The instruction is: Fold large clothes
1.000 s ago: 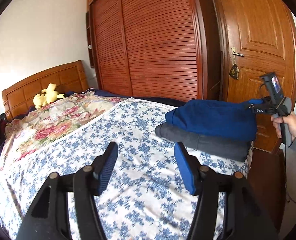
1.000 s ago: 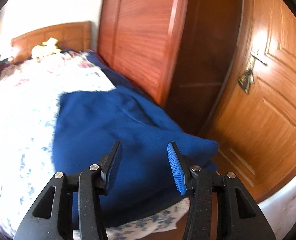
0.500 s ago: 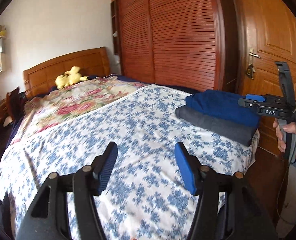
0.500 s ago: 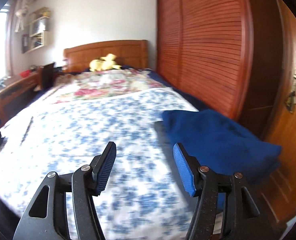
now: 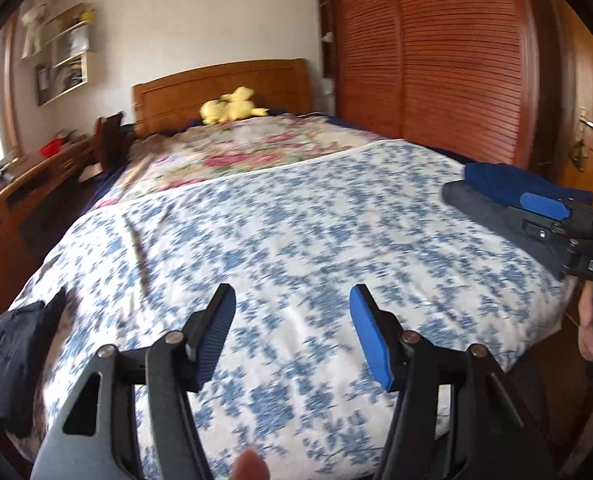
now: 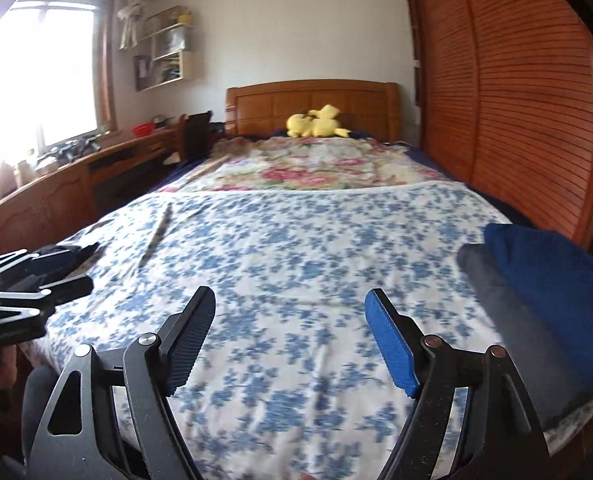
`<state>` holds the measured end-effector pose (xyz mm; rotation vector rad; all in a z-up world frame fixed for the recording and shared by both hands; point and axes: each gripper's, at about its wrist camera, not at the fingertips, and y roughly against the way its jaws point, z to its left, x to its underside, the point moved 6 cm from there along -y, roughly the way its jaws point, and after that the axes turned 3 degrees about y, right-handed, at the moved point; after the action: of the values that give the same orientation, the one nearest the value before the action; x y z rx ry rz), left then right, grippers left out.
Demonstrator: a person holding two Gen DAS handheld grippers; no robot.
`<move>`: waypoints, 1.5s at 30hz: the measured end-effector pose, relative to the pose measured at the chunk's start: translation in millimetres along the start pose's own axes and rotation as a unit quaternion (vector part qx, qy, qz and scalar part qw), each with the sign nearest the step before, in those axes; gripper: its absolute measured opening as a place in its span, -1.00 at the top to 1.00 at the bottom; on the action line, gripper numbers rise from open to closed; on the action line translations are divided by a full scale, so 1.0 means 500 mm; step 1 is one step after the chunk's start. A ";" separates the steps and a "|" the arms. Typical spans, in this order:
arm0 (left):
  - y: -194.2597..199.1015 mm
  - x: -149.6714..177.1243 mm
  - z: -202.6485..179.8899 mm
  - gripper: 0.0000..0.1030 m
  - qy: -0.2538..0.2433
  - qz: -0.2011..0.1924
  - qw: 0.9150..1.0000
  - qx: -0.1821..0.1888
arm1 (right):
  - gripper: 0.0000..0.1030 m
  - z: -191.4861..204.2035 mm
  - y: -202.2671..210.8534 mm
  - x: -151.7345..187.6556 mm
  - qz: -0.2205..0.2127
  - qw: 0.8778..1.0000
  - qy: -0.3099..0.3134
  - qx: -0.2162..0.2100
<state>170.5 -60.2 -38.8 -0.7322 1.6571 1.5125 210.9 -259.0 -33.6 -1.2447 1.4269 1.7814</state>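
Over at the lower left of the left wrist view, a dark garment (image 5: 14,354) hangs off the bed (image 5: 296,240) edge, and that looks like the next thing to fold. It sits left of the left gripper (image 5: 292,332), which is clearly the nearer one, jaws apart with nothing between. The right gripper (image 6: 290,334) is empty too, its jaws opening, aimed up the middle of the bed. Folded blue (image 6: 556,280) on grey (image 6: 508,320) sits at the right of its frame, stacked at the bed's corner. Garment's long axis? Can't tell, it's bunched.
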 end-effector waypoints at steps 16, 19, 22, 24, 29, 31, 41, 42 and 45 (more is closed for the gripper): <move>0.084 0.045 0.132 -0.14 0.075 -0.038 0.995 -0.049 | -0.54 0.173 -0.031 0.002 -0.002 0.999 0.003 -0.050; 0.114 0.028 0.146 -0.14 0.077 -0.060 0.993 -0.062 | -0.54 0.181 -0.006 -0.018 -0.021 0.999 0.008 -0.044; 0.142 0.017 0.160 -0.14 0.081 -0.080 0.991 -0.069 | -0.54 0.185 0.014 -0.032 -0.034 0.998 0.005 -0.046; 0.155 0.014 0.165 -0.14 0.085 -0.088 0.990 -0.070 | -0.54 0.187 0.026 -0.037 -0.042 0.998 0.004 -0.041; 0.167 0.016 0.165 -0.14 0.082 -0.093 0.990 -0.074 | -0.54 0.183 0.044 -0.040 -0.052 0.998 0.004 -0.029; 0.168 0.016 0.162 -0.14 0.083 -0.094 0.989 -0.072 | -0.54 0.179 0.045 -0.038 -0.052 0.998 0.004 -0.025; 0.167 0.016 0.151 -0.14 0.077 -0.096 0.990 -0.072 | -0.54 0.166 0.043 -0.032 -0.049 0.999 -0.003 -0.020; 0.167 0.016 0.151 -0.14 0.078 -0.097 0.990 -0.071 | -0.54 0.165 0.043 -0.032 -0.049 0.999 -0.002 -0.019; 0.167 0.015 0.150 -0.14 0.082 -0.098 0.989 -0.069 | -0.54 0.166 0.044 -0.033 -0.050 0.999 -0.002 -0.018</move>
<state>109.4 25.8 0.1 -1.0876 1.5556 1.4693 172.4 -184.7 -7.6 -1.3069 1.3111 1.7492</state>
